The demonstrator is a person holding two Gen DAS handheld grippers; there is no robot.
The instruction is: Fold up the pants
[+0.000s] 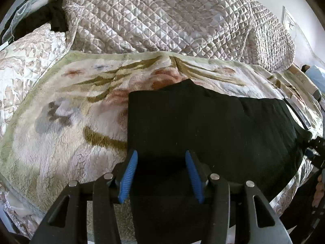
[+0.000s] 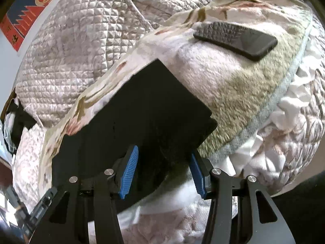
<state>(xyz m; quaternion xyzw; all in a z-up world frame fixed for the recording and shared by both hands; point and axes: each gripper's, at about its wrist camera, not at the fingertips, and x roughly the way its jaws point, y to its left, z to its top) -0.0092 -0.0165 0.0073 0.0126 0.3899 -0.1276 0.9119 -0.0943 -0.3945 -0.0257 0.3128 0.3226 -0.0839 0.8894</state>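
Bed blanket (image 1: 61, 134) carries pants (image 1: 203, 126); both grippers (image 1: 161, 174) (image 2: 162, 172), fingers apart, should pinch near edge evenly.

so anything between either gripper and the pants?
Nothing visible. The black pants lie flat on the floral blanket, with cloth already between the open jaws of the left gripper and right gripper. The dark phone lies on the blanket, clear of the pants.
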